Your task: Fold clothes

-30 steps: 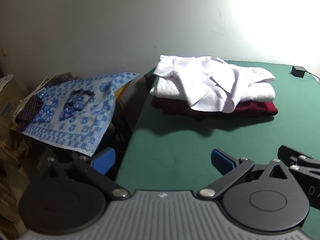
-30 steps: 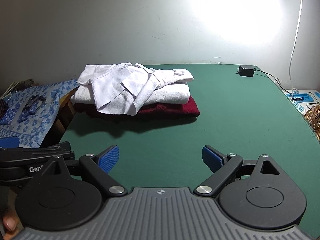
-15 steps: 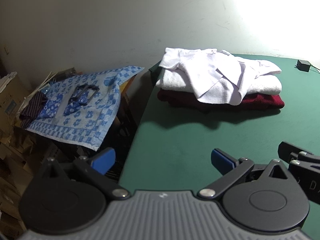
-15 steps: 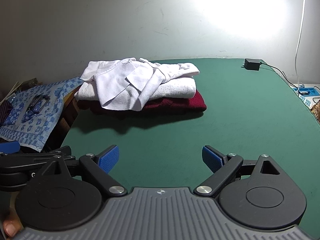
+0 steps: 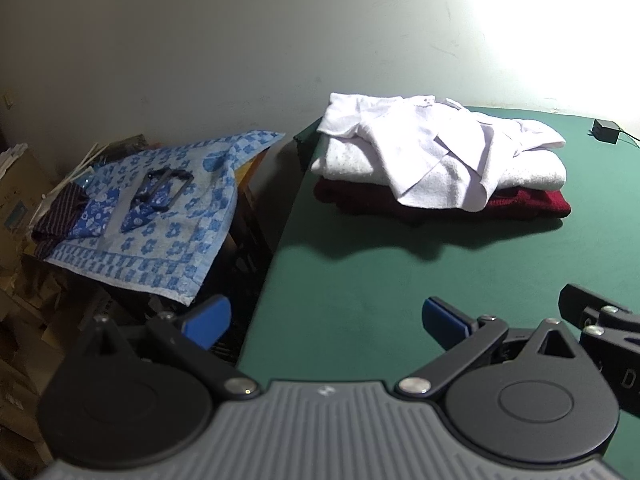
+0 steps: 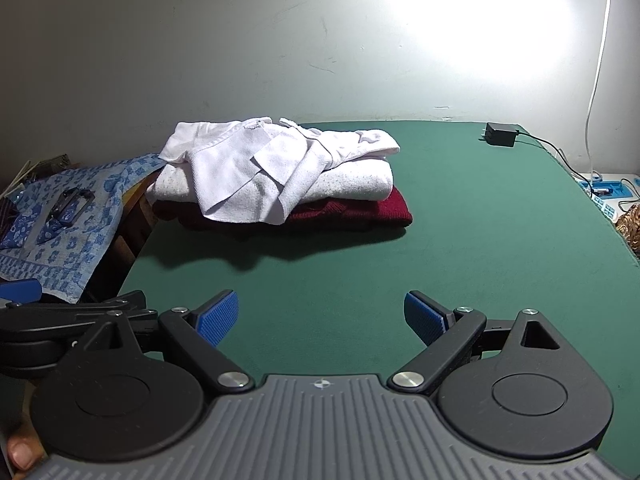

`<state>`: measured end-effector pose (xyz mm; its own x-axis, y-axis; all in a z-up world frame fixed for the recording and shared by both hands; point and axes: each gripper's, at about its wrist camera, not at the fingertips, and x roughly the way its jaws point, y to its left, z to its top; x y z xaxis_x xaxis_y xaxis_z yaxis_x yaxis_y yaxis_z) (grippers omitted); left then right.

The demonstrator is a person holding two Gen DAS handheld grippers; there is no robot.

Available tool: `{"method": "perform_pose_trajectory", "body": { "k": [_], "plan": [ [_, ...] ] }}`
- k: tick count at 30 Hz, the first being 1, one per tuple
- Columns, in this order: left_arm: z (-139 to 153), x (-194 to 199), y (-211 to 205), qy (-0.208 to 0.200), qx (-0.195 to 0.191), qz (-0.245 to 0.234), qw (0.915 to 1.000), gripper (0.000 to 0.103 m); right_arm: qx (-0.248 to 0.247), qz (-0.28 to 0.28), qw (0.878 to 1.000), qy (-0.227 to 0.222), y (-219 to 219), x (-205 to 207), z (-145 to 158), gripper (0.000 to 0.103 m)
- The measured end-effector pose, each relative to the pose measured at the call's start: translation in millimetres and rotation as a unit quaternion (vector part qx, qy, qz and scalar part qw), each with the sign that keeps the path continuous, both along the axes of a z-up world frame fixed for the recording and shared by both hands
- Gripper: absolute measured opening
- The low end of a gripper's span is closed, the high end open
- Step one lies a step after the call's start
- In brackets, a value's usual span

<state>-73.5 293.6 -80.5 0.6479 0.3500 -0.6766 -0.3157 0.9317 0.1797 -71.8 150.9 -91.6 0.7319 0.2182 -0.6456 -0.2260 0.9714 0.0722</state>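
I have both tongs held low over the near part of the green worktop [image 6: 460,240], side by side. The left tongs [image 5: 324,316] are spread wide with nothing between the blue pads; one pad hangs past the worktop's left edge, the other sits over the green. The right tongs [image 6: 320,316] are just as wide apart and hold nothing.

The clothes are stacked at the far left corner of the worktop, well apart from both tongs. A dark red garment [image 6: 360,210] lies at the bottom, a folded white towel [image 6: 352,184] rests on it, and a loosely folded white shirt [image 6: 256,160] is draped on top, its front flap hanging down over the red layer.

Off the left edge, a blue flowered cloth [image 5: 160,220] covers some clutter, with a dark clip-like object on it. A black power adapter [image 6: 500,135] sits at the far right corner, its cable running off the worktop's right edge.
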Motion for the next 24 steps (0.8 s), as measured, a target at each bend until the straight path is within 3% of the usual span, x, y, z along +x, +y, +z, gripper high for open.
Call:
{"method": "perform_pose_trajectory", "body": {
  "k": [18, 24],
  "plan": [
    [0.2, -1.6, 2.5, -0.016, 0.012, 0.003, 0.9998, 0.102, 0.009, 0.002, 1.0, 0.002, 3.6, 1.8, -1.8, 0.092],
    [1.3, -4.4, 4.3, -0.021, -0.003, -0.002, 0.9998, 0.102, 0.012, 0.002, 1.0, -0.003, 1.3, -0.4, -0.4, 0.092]
  ]
}}
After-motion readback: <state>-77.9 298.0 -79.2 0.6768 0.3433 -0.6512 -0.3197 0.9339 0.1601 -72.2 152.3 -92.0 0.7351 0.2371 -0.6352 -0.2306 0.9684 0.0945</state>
